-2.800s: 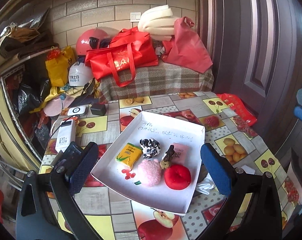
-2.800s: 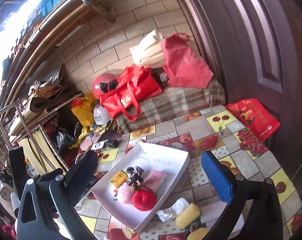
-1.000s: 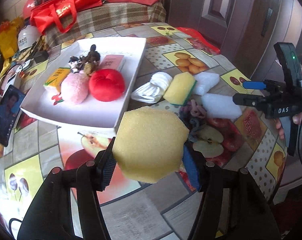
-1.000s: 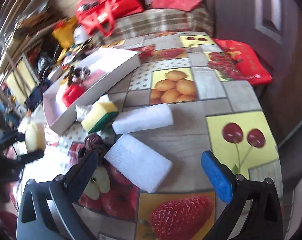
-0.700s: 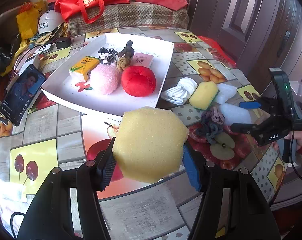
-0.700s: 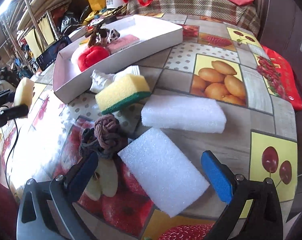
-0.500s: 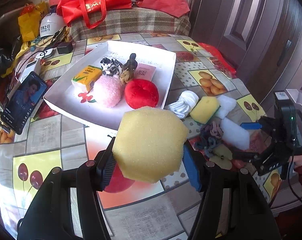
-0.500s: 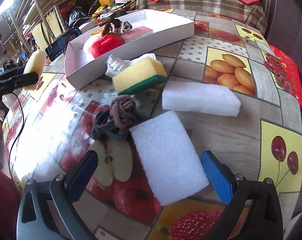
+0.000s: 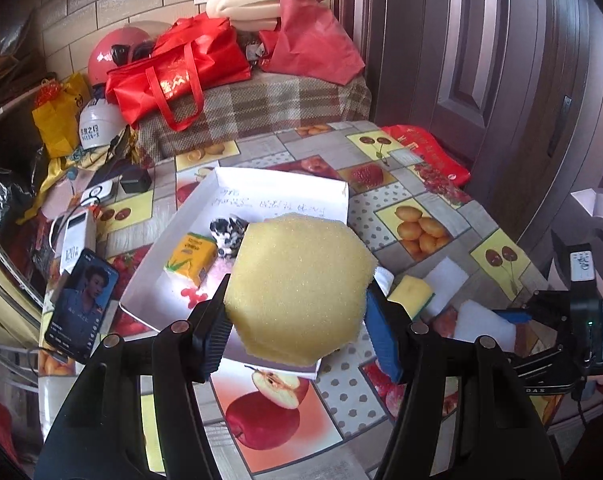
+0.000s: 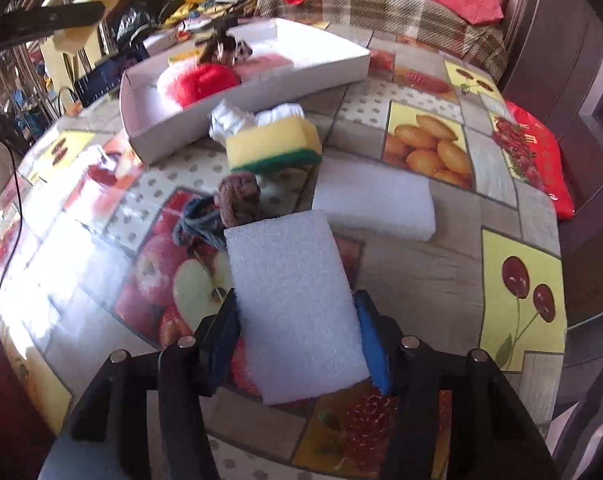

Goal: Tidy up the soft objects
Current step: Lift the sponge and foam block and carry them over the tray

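Observation:
My left gripper (image 9: 297, 320) is shut on a round yellow sponge (image 9: 297, 280), held in the air over the near corner of the white tray (image 9: 161, 248). The sponge hides part of the tray; a yellow packet (image 9: 189, 258) and a black-and-white item (image 9: 227, 232) still show inside. My right gripper (image 10: 297, 320) has its jaws closing on a white foam block (image 10: 285, 264) that lies on the table, with both pads against its long sides. A red plush ball (image 10: 205, 80) lies in the tray (image 10: 261, 84).
Beside the tray lie a yellow-green sponge (image 10: 273, 144), a second white foam block (image 10: 373, 204), a brown-grey tangle (image 10: 225, 208) and a white cloth roll (image 10: 237, 120). A phone (image 9: 81, 304) and a power bank (image 9: 75, 240) sit left of the tray. A red packet (image 9: 425, 152) overhangs the table's right edge.
The left gripper rose with the yellow sponge and now hangs over the tray. The right gripper's wide-open jaws came in around the white foam block and closed onto its sides.

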